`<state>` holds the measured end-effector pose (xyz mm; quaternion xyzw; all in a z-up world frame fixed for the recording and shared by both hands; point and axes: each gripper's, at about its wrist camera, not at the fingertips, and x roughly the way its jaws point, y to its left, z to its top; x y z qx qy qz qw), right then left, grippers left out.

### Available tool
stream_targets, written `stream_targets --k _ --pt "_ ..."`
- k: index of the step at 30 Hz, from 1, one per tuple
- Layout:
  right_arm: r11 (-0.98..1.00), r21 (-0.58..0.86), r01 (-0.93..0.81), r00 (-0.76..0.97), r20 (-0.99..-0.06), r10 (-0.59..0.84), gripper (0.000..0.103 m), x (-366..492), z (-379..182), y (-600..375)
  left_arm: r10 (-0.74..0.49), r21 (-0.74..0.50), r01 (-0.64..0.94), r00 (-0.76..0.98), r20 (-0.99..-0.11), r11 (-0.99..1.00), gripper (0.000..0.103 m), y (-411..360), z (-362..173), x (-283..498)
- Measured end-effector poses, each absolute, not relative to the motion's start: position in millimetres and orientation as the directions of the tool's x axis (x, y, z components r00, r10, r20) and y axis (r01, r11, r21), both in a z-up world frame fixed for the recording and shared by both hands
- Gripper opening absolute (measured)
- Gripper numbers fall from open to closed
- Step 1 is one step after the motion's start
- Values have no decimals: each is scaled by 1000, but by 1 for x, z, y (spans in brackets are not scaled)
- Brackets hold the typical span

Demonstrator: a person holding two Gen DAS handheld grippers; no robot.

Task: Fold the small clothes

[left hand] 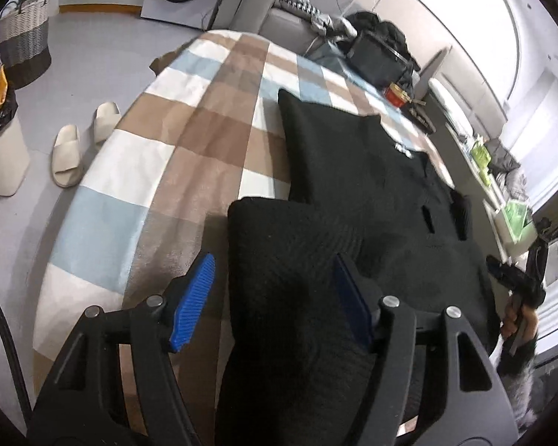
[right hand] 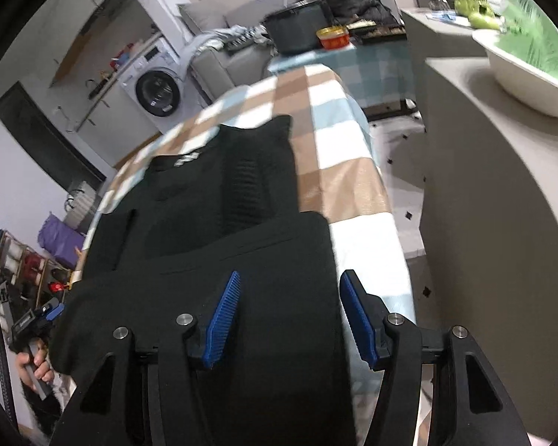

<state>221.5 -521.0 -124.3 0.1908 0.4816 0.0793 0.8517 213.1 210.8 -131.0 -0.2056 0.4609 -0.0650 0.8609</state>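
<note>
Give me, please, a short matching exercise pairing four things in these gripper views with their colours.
Things:
1. garment spread on the table
2. pads on the left gripper
3. slippers on the floor
4. tin at the table's far end

Colours:
A. red with a yellow rim
B. black
C. cream
D. blue

Pairs: 1-B, 2-D, 3-C, 4-A
</note>
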Motion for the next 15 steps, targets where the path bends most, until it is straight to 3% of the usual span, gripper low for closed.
stream_targets --k 5,7,9,11,15 --pt "906 422 25 491 -795 356 57 236 -134 -520 -305 -403 -63 549 -778 913 63 204 -137 221" --pt "899 437 17 477 -794 377 53 241 -137 -517 -311 -407 -64 539 -782 911 63 204 -139 223" --pt "899 438 -12 470 -791 391 29 242 -136 -513 -323 -416 -63 528 -785 907 63 205 -141 224" --pt "908 417 -50 485 -785 387 12 238 -130 -507 -327 -415 -63 516 -792 908 63 204 -143 226" --pt "912 386 -137 552 -735 394 6 221 -109 -497 -333 -418 -63 503 -798 906 63 203 -145 232"
